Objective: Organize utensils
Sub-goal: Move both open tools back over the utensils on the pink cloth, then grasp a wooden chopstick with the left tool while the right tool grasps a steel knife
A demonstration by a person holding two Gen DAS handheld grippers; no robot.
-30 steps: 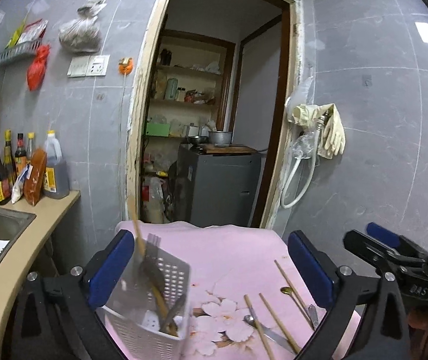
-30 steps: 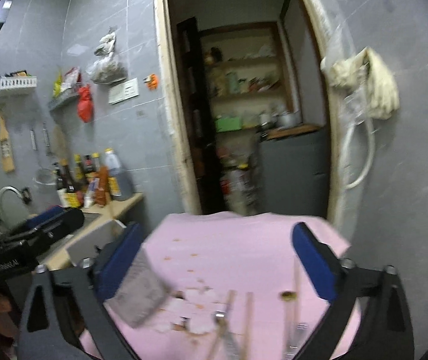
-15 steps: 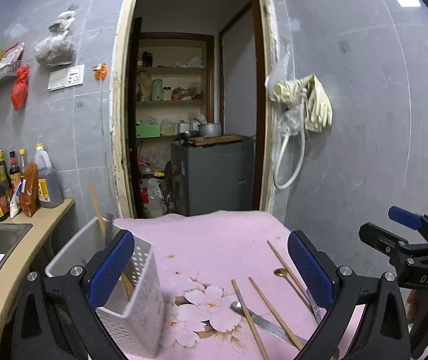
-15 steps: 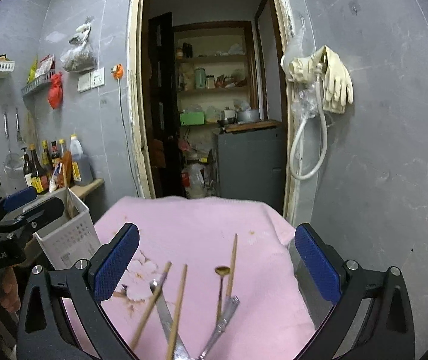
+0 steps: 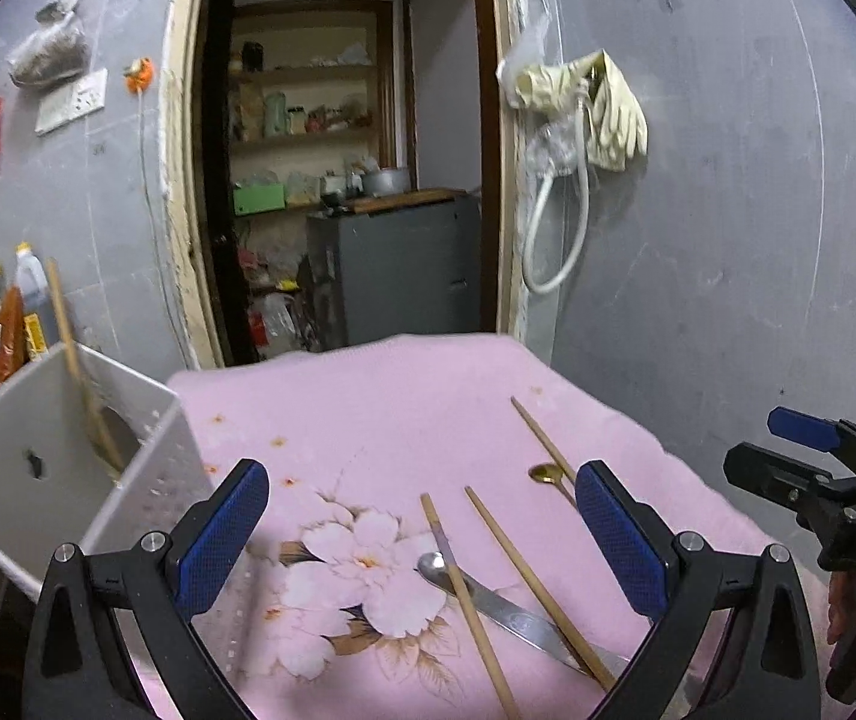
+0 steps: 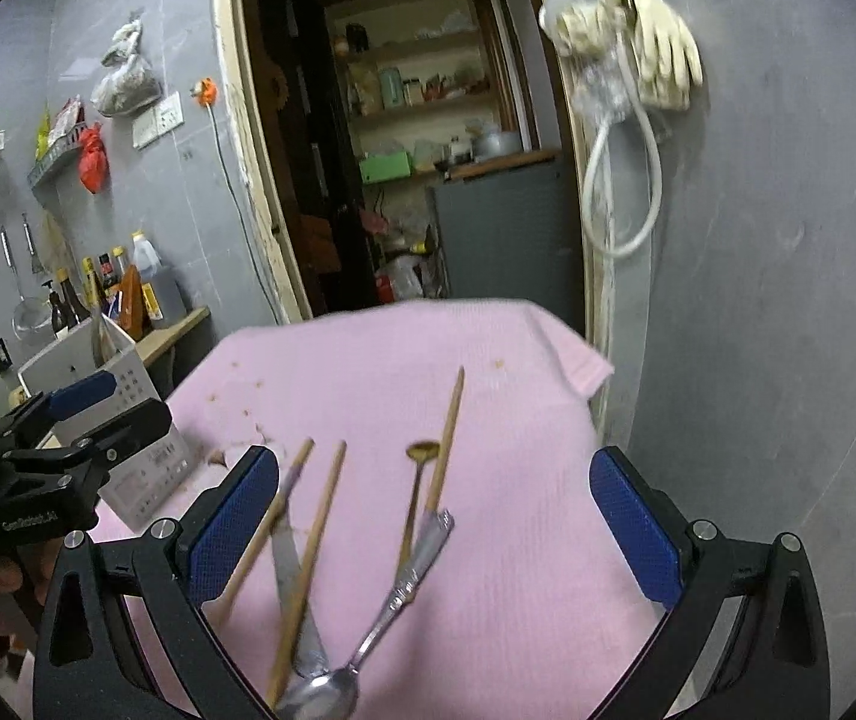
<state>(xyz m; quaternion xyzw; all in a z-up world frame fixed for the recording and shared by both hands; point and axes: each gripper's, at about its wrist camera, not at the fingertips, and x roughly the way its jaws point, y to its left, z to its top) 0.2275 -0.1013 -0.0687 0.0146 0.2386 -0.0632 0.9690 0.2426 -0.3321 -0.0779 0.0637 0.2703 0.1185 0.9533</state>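
We hold both tools low over the worktop point(image 5: 404, 384), which is draped in a soft pink cloth point(image 5: 368, 420) printed with pale blossoms. Our left gripper point(image 5: 422, 546) points forward above the flowers, its fingers point(image 5: 221, 531) wide apart with nothing between them; their pads are blue and finely cross-hatched, set on black angular frames. Our right gripper point(image 6: 434, 519) hovers just over the loose utensils, fingers equally spread and empty.

On the cloth lie three slim wooden chopsticks point(image 5: 470, 600), round and straw-coloured, a flat polished steel spoon point(image 5: 488, 597) crossing under two of them, and a small gold-bowled spoon point(image 5: 543, 473) beside the farthest stick. From the right wrist we also see a second shiny steel handle point(image 6: 413, 564) with an ornate end.

At the left edge stands a white perforated plastic utensil basket point(image 5: 146, 474), boxy and tilted, with one wooden stick point(image 5: 77, 372) leaning upright inside it
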